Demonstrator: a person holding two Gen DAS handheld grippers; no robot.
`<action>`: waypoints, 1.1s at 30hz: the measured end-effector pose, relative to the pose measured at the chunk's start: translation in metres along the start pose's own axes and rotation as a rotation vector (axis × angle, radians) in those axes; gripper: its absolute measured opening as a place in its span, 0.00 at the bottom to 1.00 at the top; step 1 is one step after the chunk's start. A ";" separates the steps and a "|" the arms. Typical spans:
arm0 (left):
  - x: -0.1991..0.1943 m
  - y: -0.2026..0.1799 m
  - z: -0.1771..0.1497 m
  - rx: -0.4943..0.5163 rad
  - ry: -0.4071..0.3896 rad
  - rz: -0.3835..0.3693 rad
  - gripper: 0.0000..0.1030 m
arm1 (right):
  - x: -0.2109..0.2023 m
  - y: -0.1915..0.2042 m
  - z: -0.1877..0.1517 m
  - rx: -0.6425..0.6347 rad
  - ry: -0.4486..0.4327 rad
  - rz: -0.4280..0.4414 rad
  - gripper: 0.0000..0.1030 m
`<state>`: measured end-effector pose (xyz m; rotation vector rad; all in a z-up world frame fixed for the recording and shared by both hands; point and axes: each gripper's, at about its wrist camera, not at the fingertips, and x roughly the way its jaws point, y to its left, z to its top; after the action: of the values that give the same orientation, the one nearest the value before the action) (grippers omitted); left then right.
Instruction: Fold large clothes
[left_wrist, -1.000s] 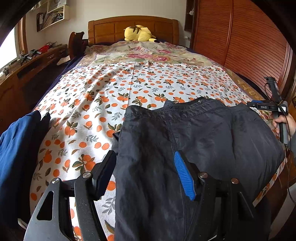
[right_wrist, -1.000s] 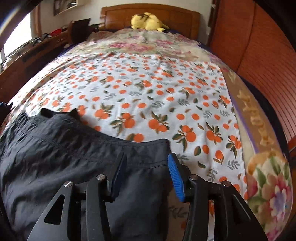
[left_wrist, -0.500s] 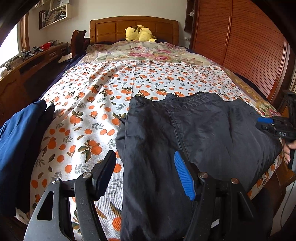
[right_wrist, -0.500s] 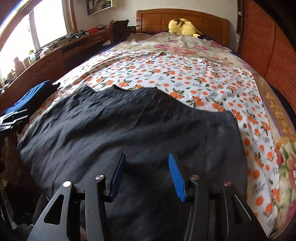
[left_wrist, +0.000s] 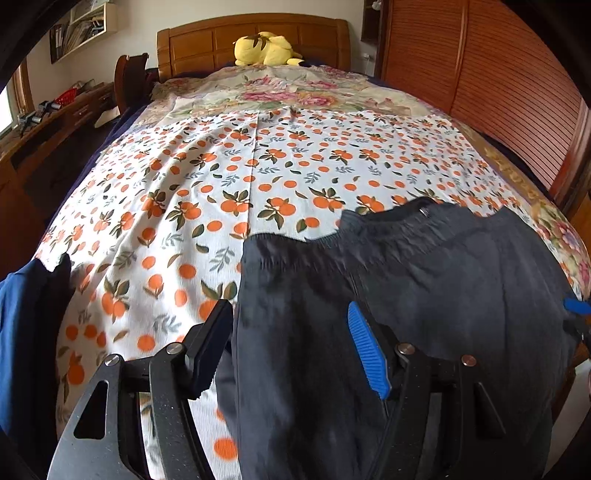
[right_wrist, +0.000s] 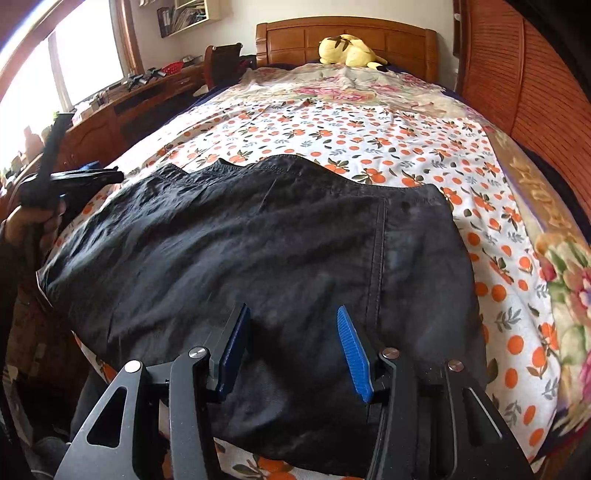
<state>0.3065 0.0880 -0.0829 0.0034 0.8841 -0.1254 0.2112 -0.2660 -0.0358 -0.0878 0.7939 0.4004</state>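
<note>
Both hands have swung back from the black trousers (right_wrist: 258, 251), left gripper (left_wrist: 291, 347) and right gripper (right_wrist: 291, 350) gaping empty, ready to regrasp.

Daylight only, from the window (right_wrist: 74, 66) at left, blown out in the right wrist view. Bedspread (left_wrist: 258, 177) evenly lit, soft shadows. Strong fisheye bending, black vignette corners. Dark garment (left_wrist: 406, 288) looks slightly motion-smeared, probably; fabric detail hard to read.
</note>
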 end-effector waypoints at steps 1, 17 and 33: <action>0.005 0.001 0.004 -0.008 0.009 -0.004 0.64 | 0.000 -0.002 -0.001 0.010 -0.002 0.007 0.51; 0.104 0.013 0.030 -0.047 0.240 0.050 0.37 | 0.012 -0.007 -0.004 0.049 -0.025 0.042 0.56; 0.052 0.045 0.044 -0.086 0.085 0.052 0.07 | 0.006 0.004 -0.005 0.026 -0.023 0.028 0.57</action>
<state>0.3780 0.1243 -0.0973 -0.0482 0.9726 -0.0387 0.2104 -0.2614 -0.0432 -0.0473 0.7782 0.4169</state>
